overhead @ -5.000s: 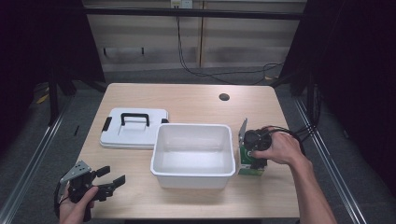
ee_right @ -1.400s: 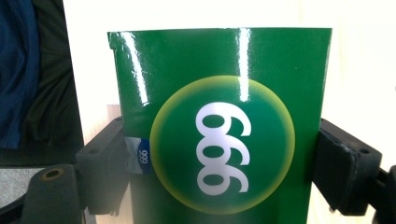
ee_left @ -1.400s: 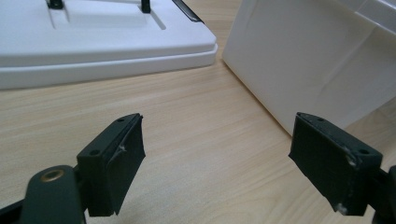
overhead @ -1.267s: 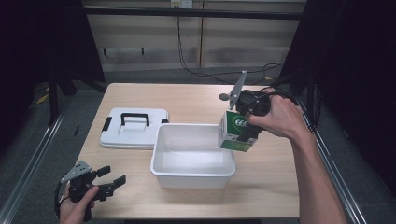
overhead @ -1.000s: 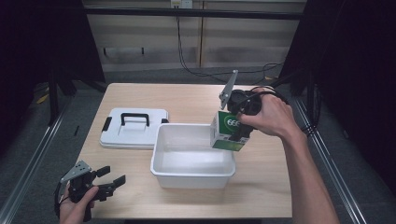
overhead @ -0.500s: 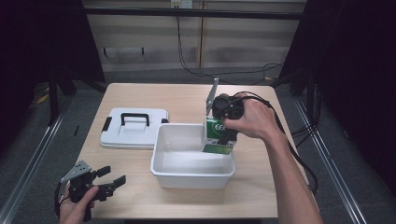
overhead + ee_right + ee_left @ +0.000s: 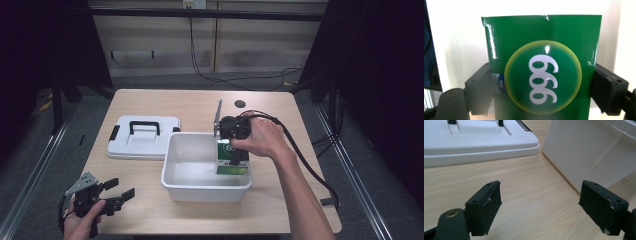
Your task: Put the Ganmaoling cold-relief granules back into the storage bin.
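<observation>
On the worktop the white tub took a green carton, seemingly just off its floor at the right end, clamped by the right gripper; releasing came next. The left gripper rested near-left, fingers apart

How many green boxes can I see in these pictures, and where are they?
1. The green box is held by the right tongs inside the white bin, at its right side. No other is visible; the box itself may hide a little of the bin floor.
</observation>
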Motion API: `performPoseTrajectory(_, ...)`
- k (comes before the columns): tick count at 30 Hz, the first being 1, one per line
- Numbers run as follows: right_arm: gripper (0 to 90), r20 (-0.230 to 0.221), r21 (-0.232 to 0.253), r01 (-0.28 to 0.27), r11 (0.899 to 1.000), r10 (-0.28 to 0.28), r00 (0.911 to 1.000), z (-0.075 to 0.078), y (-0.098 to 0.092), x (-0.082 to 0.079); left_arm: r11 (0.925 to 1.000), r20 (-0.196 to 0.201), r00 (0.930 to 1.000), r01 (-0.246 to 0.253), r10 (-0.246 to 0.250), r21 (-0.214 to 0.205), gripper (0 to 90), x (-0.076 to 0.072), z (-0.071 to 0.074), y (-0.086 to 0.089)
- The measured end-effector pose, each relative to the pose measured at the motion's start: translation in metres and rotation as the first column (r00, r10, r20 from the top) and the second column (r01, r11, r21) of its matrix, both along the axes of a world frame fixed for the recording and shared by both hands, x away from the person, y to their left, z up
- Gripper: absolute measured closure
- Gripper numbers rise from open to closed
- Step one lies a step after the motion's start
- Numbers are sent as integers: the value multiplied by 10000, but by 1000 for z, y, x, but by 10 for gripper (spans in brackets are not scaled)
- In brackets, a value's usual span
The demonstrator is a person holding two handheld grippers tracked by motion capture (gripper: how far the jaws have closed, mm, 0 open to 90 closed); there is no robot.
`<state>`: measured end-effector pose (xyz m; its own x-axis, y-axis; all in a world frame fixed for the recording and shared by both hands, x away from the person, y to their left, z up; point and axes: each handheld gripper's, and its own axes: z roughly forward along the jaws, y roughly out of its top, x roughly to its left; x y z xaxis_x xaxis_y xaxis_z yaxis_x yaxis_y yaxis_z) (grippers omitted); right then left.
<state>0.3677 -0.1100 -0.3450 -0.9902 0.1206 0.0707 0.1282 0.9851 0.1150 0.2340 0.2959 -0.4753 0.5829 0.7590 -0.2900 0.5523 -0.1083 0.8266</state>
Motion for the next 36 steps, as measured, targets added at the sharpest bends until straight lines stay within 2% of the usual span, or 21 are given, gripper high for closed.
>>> performPoseTrajectory(7, 162, -129, -386, -133, 9992, 128, 9998, -14, 6, 1, 10000, -5, 10000, -18, 18, -26, 173, 0, 0, 0)
performPoseTrajectory(15, 161, -259, -444, -208, 9988, 196, 9995, -22, 7, 3, 10000, 5, 10000, -10, 10, -25, 173, 0, 0, 0)
performPoseTrajectory(20, 160, -327, -368, -311, 9988, 299, 9990, -34, 7, 5, 10000, 3, 10000, -21, 21, -37, 173, 0, 0, 1)
performPoseTrajectory(26, 159, -459, -470, -252, 9986, 230, 9987, -46, 8, 6, 10000, 0, 10000, -60, 60, -32, 173, 0, 0, 0)
performPoseTrajectory(31, 157, -524, -736, -354, 9967, 316, 9981, -54, 12, 6, 10000, 5, 10000, 0, 0, 11, 173, 0, 0, 1)
performPoseTrajectory(32, 157, -542, -611, -283, 9977, 250, 9982, -56, 12, 6, 10000, 11, 10000, -21, 21, -9, 173, -1, 0, 1)
performPoseTrajectory(36, 155, -417, -642, -128, 9979, 101, 9991, -62, 9, 5, 10000, -3, 10000, -3, 3, 5, 173, 0, 0, 1)
